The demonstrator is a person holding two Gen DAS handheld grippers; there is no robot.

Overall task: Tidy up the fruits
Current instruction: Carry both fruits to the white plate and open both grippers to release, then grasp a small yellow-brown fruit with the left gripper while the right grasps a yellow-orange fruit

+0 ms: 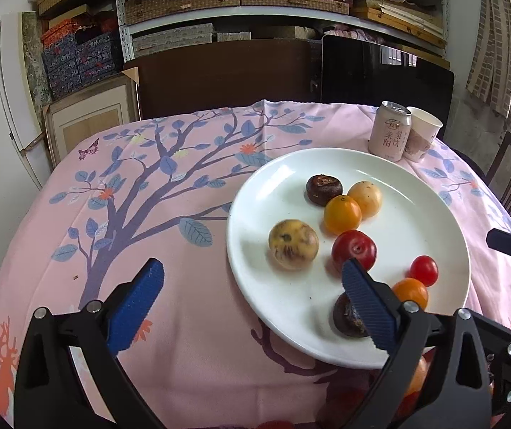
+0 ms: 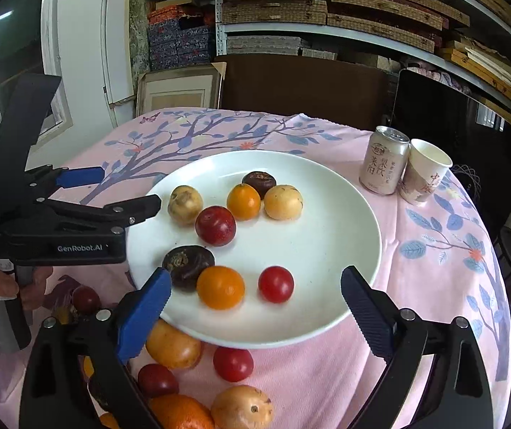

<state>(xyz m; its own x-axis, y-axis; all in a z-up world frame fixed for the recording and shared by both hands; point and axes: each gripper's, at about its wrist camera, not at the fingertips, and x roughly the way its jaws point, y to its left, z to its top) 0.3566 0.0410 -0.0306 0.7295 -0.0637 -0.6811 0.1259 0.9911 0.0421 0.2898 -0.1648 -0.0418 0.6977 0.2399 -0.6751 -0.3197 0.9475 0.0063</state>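
Right gripper (image 2: 253, 287) hangs low over the near edge of the white plate (image 2: 327, 250), fingers spread wide and holding nothing, with an orange tomato (image 2: 220, 287) and a small red tomato (image 2: 276, 284) lying between them on the plate. Just beside the orange one sits a dark chestnut-like fruit (image 2: 187, 262). Left gripper (image 1: 252, 296), equally wide apart and empty, has one finger over the pink tablecloth (image 1: 169, 214) and the other over the plate's near side (that finger hides part of a dark fruit there). Further back on the plate: a red plum (image 2: 215, 225), a speckled yellow fruit (image 2: 185, 204), another orange tomato (image 2: 243, 201), a pale yellow fruit (image 2: 283, 202) and a second dark fruit (image 2: 259, 181). Off the plate, on the cloth near the right gripper, lie more fruits (image 2: 233, 363), possibly five or six; the gripper body hides some. A drink can (image 2: 383, 159) and paper cup (image 2: 423, 171) stand touching beyond the plate.
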